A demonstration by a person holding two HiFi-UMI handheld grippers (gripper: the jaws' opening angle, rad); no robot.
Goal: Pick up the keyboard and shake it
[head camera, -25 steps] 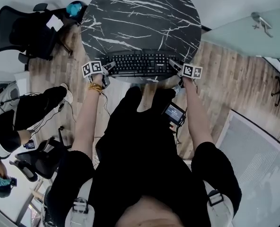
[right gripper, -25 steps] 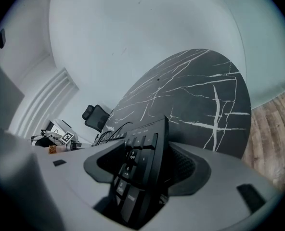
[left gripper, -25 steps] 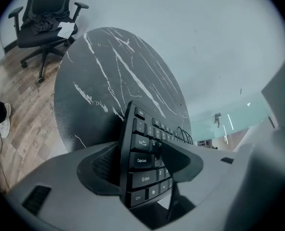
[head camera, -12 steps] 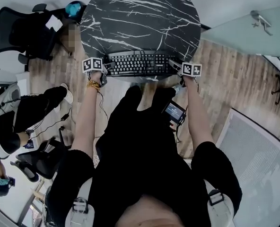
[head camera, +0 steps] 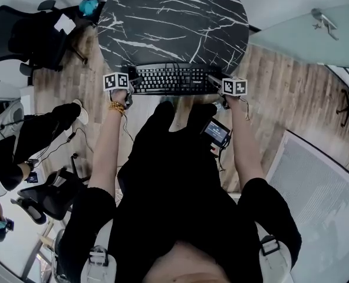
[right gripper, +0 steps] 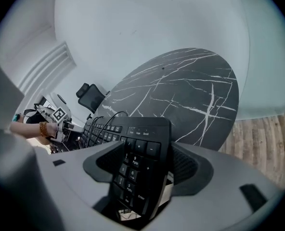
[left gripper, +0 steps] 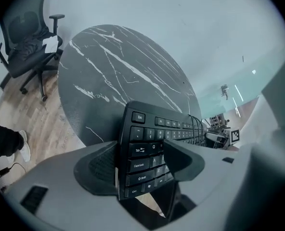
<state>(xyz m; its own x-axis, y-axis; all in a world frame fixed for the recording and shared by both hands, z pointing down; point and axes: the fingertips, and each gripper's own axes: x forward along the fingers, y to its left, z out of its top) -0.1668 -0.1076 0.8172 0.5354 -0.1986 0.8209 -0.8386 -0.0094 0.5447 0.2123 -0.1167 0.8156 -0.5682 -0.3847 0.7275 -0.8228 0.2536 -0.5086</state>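
A black keyboard (head camera: 173, 78) lies along the near edge of the round black marble table (head camera: 174, 22), with its cable running off its back. My left gripper (head camera: 134, 82) is at its left end. In the left gripper view the Esc-to-Ctrl end of the keyboard (left gripper: 147, 153) sits between the jaws of the left gripper (left gripper: 142, 162), which have just been opening and do not clamp it. My right gripper (head camera: 214, 80) is at the number-pad end. The number-pad end of the keyboard (right gripper: 137, 172) stands between the spread jaws of the right gripper (right gripper: 142, 167).
A black office chair (head camera: 21, 37) stands left of the table. A seated person's legs (head camera: 39, 134) and floor cables are at the left. A glass partition (head camera: 304, 34) is at the right. A small screen device (head camera: 217, 132) hangs at my waist over the wooden floor (head camera: 280, 87).
Both grippers have shifted a little inward onto the keyboard's two ends and rolled slightly. The keyboard stays on the table's near edge.
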